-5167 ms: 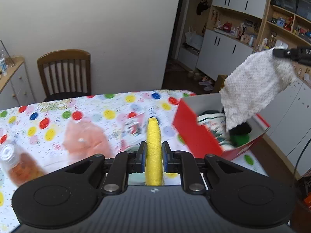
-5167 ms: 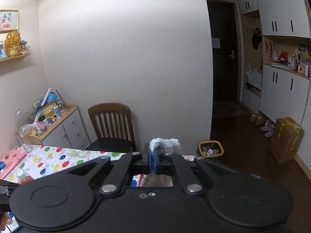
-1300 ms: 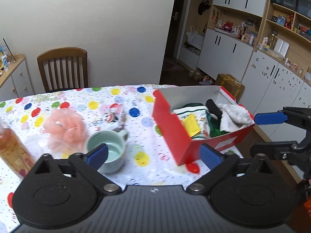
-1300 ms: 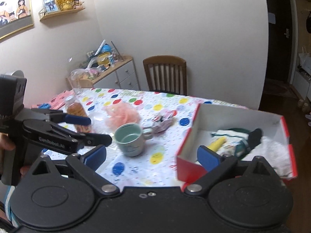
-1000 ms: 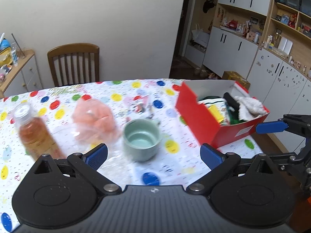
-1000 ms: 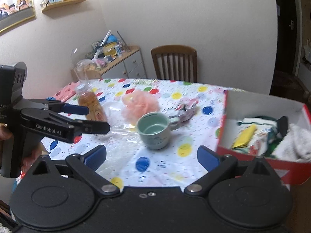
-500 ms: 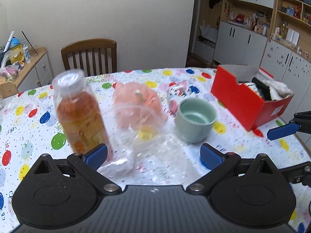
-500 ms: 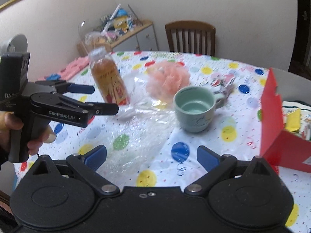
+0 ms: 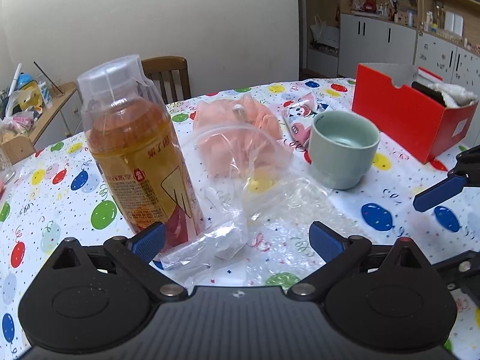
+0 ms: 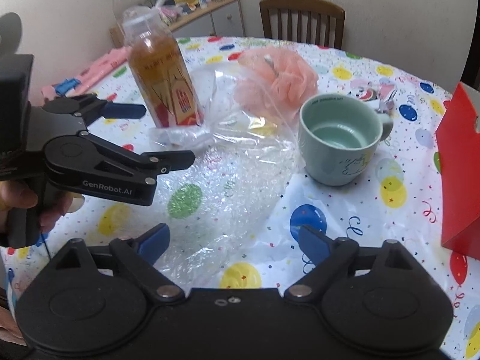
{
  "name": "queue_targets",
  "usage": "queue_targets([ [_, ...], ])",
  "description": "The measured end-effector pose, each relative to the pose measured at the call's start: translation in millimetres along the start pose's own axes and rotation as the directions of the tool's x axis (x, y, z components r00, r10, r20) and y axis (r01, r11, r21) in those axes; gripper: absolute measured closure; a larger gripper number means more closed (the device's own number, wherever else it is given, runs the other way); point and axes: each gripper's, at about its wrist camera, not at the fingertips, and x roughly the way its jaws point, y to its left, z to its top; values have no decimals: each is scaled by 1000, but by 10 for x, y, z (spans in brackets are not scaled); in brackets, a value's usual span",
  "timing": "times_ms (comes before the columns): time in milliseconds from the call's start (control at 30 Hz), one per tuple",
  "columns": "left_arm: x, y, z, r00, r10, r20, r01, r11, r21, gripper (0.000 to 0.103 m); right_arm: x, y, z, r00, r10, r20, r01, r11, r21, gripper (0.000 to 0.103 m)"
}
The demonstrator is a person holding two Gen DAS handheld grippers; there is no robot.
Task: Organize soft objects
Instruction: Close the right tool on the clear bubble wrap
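A clear plastic bag (image 9: 240,198) lies crumpled on the balloon-print tablecloth, seen also in the right wrist view (image 10: 228,180). A pink bath pouf (image 9: 237,120) sits behind it (image 10: 279,75). My left gripper (image 9: 237,241) is open and empty, low over the bag's near end; it shows from the side in the right wrist view (image 10: 156,135). My right gripper (image 10: 234,244) is open and empty above the bag's other end. The red box (image 9: 405,117) at the right holds a white towel (image 9: 450,94).
An orange drink bottle (image 9: 135,150) stands close to my left finger, also in the right wrist view (image 10: 162,81). A green mug (image 9: 342,147) stands right of the bag (image 10: 339,144). A panda-print pouch (image 9: 300,114) lies behind it. A wooden chair (image 10: 303,21) stands beyond the table.
Both grippers, earlier shut on a yellow sponge and a white towel, have let them go in the box. Both have swung left and come down close over the plastic bag.
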Motion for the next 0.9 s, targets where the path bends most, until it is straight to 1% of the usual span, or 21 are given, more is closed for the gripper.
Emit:
queue_targets([
  [33,44,-13,-3,1000,4,4,-4,1000,7,1,42,-5,8,1000,-7,-5,7,1000,1,14],
  [67,66,-17,-17,1000,11,7,-12,1000,14,1,86,-4,15,1000,-19,-13,19,1000,1,18],
  [167,131,-38,-55,1000,25,12,-25,999,38,2,200,-3,24,998,-53,-33,52,999,-8,25],
  [300,209,-52,-108,999,39,9,-39,998,41,2,329,-4,33,996,-74,-56,74,997,-13,33],
  [367,238,-61,-128,999,42,1,-42,998,44,5,372,0,37,995,-77,-62,77,997,-14,40],
  [400,252,-67,-141,999,44,-3,-44,998,45,7,389,3,38,994,-83,-63,83,996,-15,42],
  [433,263,-80,-159,999,47,-4,-47,998,48,9,405,8,40,994,-89,-66,88,996,-17,47],
  [467,270,-93,-169,999,51,-7,-51,997,53,18,422,10,39,994,-90,-68,89,996,-19,52],
  [500,283,-104,-181,998,53,-14,-53,997,56,35,438,12,39,993,-90,-71,89,996,-19,54],
  [533,292,-110,-192,999,48,-19,-47,997,54,41,455,13,38,993,-94,-74,92,996,-21,58],
  [567,306,-122,-199,998,48,-29,-46,997,59,42,468,16,37,992,-97,-75,95,995,-23,61],
  [633,328,-162,-199,996,75,-38,-72,995,75,42,487,25,43,992,-95,-78,94,995,-23,64],
  [733,341,-143,-172,996,74,-43,-72,996,57,43,512,52,52,992,-99,-77,96,995,-36,70],
  [800,362,-133,-149,996,80,-48,-78,996,48,49,522,62,61,992,-100,-73,98,994,-38,76],
  [833,376,-130,-134,995,85,-53,-82,996,46,51,529,63,65,992,-102,-72,100,994,-35,79],
  [900,395,-126,-118,994,92,-61,-90,995,42,60,529,60,64,992,-105,-68,103,994,-30,84],
])
